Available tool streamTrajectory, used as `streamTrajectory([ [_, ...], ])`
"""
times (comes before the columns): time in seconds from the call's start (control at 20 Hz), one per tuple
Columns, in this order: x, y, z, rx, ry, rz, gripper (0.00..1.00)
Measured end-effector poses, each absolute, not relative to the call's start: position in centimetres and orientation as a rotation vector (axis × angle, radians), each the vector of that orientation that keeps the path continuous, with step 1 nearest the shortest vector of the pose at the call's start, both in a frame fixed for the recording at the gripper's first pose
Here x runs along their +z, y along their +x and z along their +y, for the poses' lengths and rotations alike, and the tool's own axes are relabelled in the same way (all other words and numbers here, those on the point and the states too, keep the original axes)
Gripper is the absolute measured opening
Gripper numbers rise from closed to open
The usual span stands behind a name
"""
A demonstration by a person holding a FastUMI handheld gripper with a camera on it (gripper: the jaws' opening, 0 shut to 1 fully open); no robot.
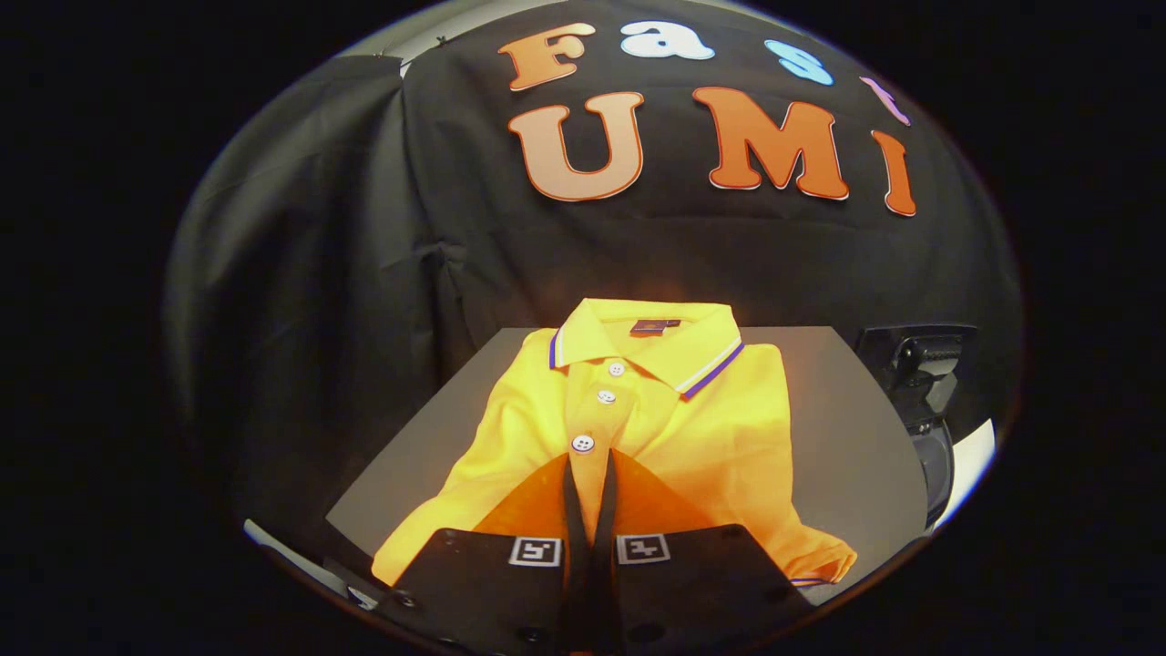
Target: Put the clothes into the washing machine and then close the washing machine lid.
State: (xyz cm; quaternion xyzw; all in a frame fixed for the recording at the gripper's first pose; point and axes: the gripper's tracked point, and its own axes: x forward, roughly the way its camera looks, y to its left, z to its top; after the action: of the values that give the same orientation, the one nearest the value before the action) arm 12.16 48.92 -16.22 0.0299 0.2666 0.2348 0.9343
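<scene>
A folded yellow polo shirt (629, 437) lies flat on the grey desk (847, 428), its collar toward the black cloth wall and its buttoned placket running back toward the fingers (588, 474); the fingers stand drawn almost together over the shirt's lower front, just short of the lowest button, with only a thin strip of yellow fabric showing between them — whether they pinch the cloth I cannot tell. Off to the side past the desk's edge sits a dark machine part (925, 364) with a pale rim below it; too dim to make out further.
</scene>
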Motion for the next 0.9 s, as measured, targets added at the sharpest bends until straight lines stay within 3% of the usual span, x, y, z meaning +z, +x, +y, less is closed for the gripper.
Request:
streamTrajectory([
  [0.45,-7.4,10.0,48.4,0.568,0.149,0.279,0.08],
  [0.9,2.1,6.2,42.3,0.546,0.174,0.116,0.08],
])
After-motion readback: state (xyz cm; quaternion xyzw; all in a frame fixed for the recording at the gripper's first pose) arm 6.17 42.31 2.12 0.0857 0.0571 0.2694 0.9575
